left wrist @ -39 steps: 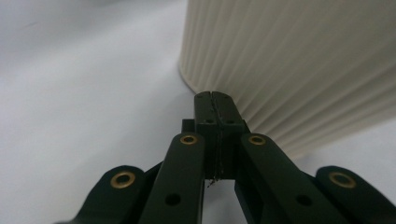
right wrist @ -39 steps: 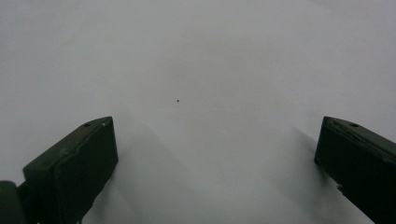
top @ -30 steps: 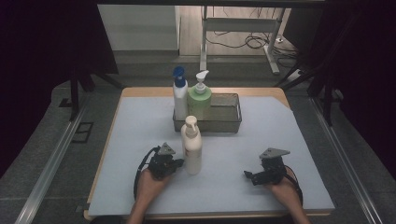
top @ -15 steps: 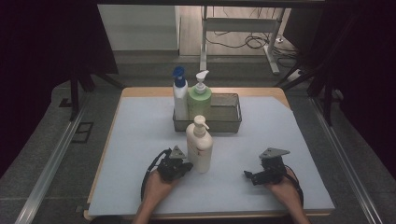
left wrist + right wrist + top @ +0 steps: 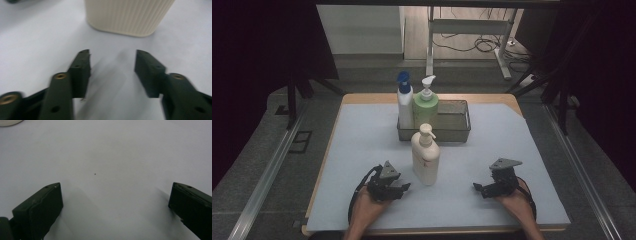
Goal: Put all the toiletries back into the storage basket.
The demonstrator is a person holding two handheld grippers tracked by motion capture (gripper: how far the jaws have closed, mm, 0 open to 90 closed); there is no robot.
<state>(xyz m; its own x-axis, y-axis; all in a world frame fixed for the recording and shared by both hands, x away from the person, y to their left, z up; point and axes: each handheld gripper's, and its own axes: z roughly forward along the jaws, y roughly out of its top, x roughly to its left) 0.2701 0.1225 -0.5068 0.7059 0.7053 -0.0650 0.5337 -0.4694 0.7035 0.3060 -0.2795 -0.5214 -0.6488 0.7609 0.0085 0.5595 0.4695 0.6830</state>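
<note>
A cream pump bottle (image 5: pixel 426 156) stands upright on the pale mat (image 5: pixel 362 145), in front of the wire basket (image 5: pixel 457 125). Its ribbed base (image 5: pixel 128 16) fills the top of the left gripper view. My left gripper (image 5: pixel 404 187) rests on the mat just left of the bottle, open, its jaws apart with nothing between them (image 5: pixel 112 67). At the right, my right gripper (image 5: pixel 477 187) lies low on the mat, jaws wide open (image 5: pixel 115 202) over bare mat.
The wire basket holds a white bottle with a blue pump (image 5: pixel 404 102) and a green bottle with a white pump (image 5: pixel 426 105) at its left end. The basket's right part holds nothing. Table edges lie near my hands; dark floor surrounds the table.
The cream bottle moved right and now stands on the mat. My left gripper has let go of it and drawn back a little. The right gripper stayed put.
</note>
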